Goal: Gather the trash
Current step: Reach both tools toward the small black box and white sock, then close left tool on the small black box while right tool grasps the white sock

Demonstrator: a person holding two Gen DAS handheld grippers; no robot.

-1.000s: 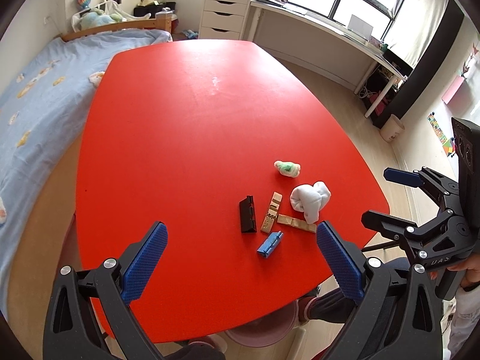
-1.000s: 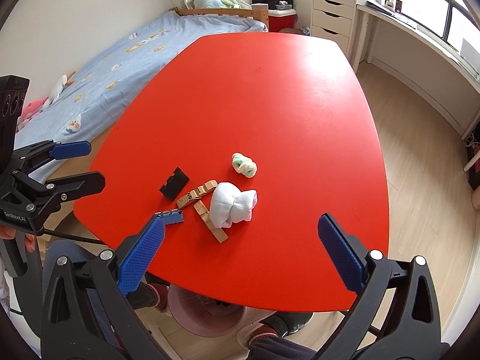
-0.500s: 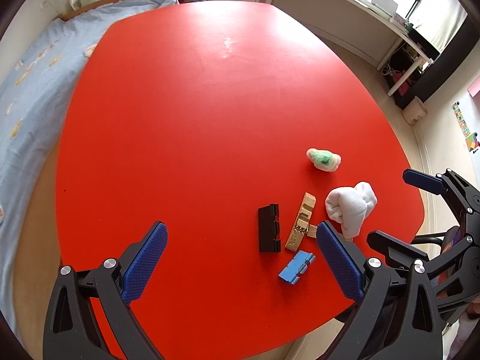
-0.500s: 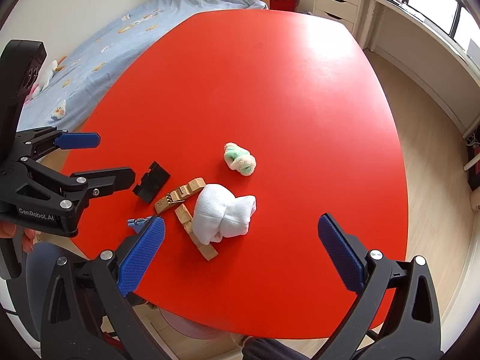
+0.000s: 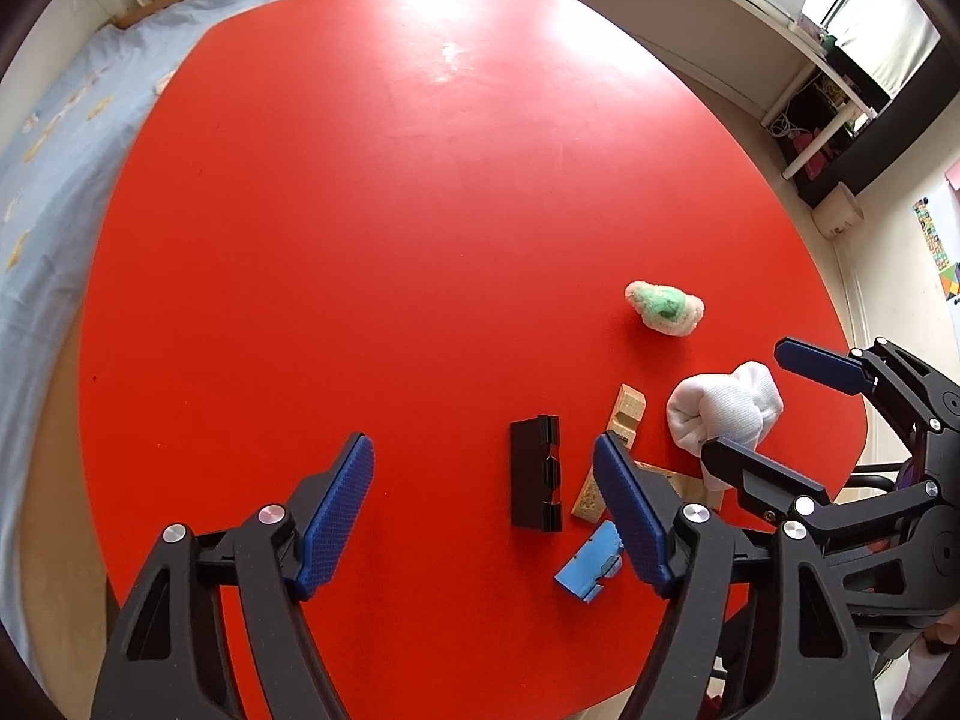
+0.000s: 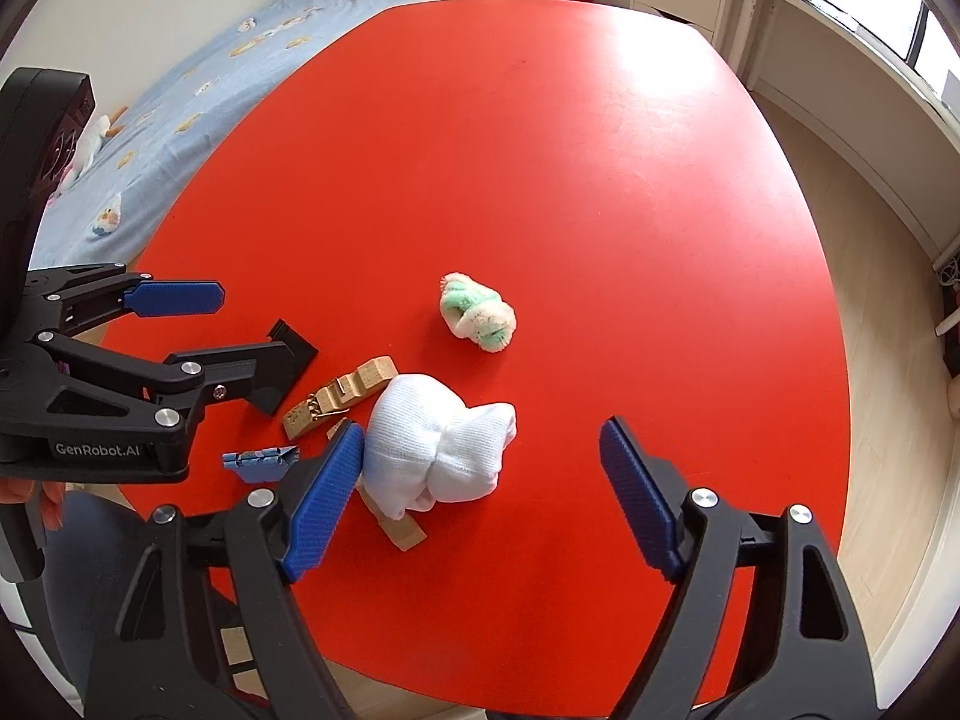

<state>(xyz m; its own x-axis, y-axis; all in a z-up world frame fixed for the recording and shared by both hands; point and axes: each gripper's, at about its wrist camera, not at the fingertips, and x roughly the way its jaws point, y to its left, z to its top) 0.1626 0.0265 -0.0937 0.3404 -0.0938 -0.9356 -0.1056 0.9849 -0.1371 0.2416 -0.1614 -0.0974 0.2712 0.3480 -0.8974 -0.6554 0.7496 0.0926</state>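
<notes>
The right gripper [image 6: 480,492] is held part-open and empty, its jaws having just been narrowing, with the white cloth bundle [image 6: 441,447] just ahead by its left finger — soft, light, judged best pinched across its middle.

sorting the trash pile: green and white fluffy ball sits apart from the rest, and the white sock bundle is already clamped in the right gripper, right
Not clamped. In the right wrist view the white sock bundle lies on the red table between the right gripper's open, closing jaws. The green and white fluffy ball does sit apart.

Both wrist cameras look steeply down, close, sharing the red table [image 5: 360,240].
</notes>
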